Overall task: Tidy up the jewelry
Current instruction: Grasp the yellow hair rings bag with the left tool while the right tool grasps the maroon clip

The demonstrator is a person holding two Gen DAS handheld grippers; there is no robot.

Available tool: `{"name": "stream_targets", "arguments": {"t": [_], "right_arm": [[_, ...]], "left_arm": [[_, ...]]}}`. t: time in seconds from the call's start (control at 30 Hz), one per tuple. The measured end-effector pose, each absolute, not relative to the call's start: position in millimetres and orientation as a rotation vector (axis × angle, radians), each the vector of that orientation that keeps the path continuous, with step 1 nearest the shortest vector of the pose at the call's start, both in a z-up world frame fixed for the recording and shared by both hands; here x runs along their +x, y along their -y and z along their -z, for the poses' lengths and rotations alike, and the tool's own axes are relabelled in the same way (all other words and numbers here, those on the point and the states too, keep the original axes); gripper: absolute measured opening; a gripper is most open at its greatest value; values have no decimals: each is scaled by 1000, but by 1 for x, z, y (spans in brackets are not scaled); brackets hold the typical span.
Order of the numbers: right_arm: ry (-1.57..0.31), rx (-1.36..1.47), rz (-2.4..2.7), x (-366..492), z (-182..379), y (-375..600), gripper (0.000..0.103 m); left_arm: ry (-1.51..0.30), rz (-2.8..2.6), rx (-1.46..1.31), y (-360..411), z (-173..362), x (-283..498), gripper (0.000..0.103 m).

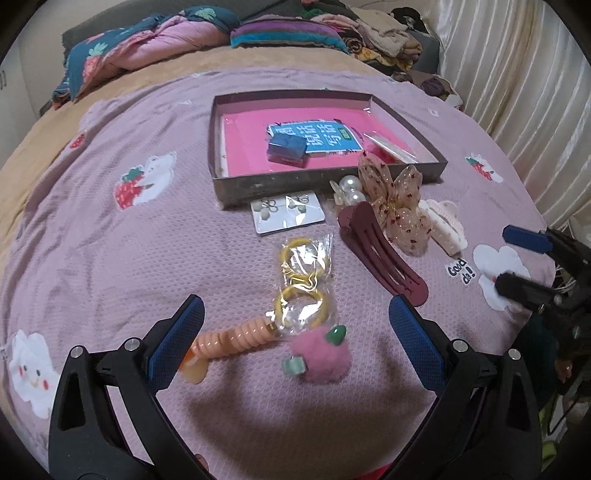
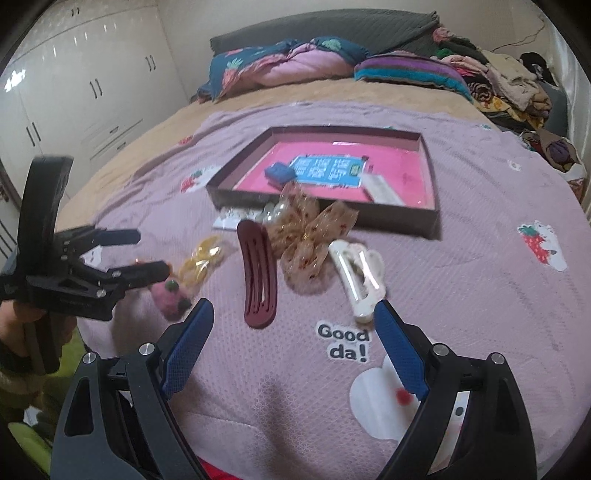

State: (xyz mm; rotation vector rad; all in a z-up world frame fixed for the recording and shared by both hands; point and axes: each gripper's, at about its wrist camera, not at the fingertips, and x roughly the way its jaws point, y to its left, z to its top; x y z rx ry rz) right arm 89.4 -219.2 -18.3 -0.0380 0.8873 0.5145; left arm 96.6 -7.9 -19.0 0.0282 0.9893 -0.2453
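Note:
A shallow dark tray (image 1: 325, 182) (image 2: 399, 218) with a pink lining sits on the bed and holds a blue box (image 1: 287, 147) and a clear packet (image 1: 391, 147). In front of it lie an earring card (image 1: 286, 212), pearls (image 1: 351, 190), a sheer bow (image 1: 397, 206) (image 2: 306, 236), a maroon clip (image 1: 384, 254) (image 2: 258, 273), a white claw clip (image 1: 445, 225) (image 2: 360, 273), bagged yellow hair ties (image 1: 303, 280), a peach coil tie (image 1: 232, 339) and a pink pompom tie (image 1: 321, 354). My left gripper (image 1: 295, 332) is open over the coil and pompom. My right gripper (image 2: 291, 332) is open, its right finger beside the white clip.
The lilac quilt (image 1: 147, 258) covers the bed. Folded bedding (image 1: 147, 48) and piled clothes (image 1: 384, 33) lie at the far end. A curtain (image 1: 517, 92) hangs on the right and wardrobes (image 2: 74, 92) stand on the left.

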Motion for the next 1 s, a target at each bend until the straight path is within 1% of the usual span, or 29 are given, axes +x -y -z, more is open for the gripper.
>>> {"name": "stream_targets", "arguments": {"t": [0.1,0.17,0.2,0.27,0.4,0.43,0.5,0.53,0.57,0.67,0.8,0.87,0.93,1.0], "right_arm": [[-906,-44,-525,92,26,216,88],[-919,-48,-533,93,31,213,88],[-924,-51,-535,94,34,212,87],[-931,-54,-540,96,37,211,87],[-952,-50,-546,100,45,208,87],[-957,-50,-546,101,46,207,87],[-966,-51,-551,102,49,205,86],[-971,-53,-551,103,51,204,86],[-975,-56,-552,104,52,202,86],[-983,-72,-565,108,55,194,84],[-989,-90,-588,114,60,179,80],[-999,-104,-602,119,65,169,76],[-1012,-116,-607,125,69,161,68],[-1016,-137,-596,130,74,152,63]], "left_arm": [[-1010,262,22,10,26,106,90],[-1033,281,12,11,33,114,81],[-1044,284,10,12,36,117,79],[-1069,298,10,14,42,122,69],[-1107,327,15,20,55,132,57],[-1112,334,16,21,58,134,51],[-1117,334,34,24,62,138,45],[-1115,333,43,25,63,139,37],[-1109,333,45,25,63,141,33],[-1105,344,17,19,62,143,33],[-1087,331,-15,7,56,145,32],[-1076,326,-23,4,52,145,32],[-1061,317,-23,0,47,144,32],[-1045,308,-26,-5,41,144,32]]}}
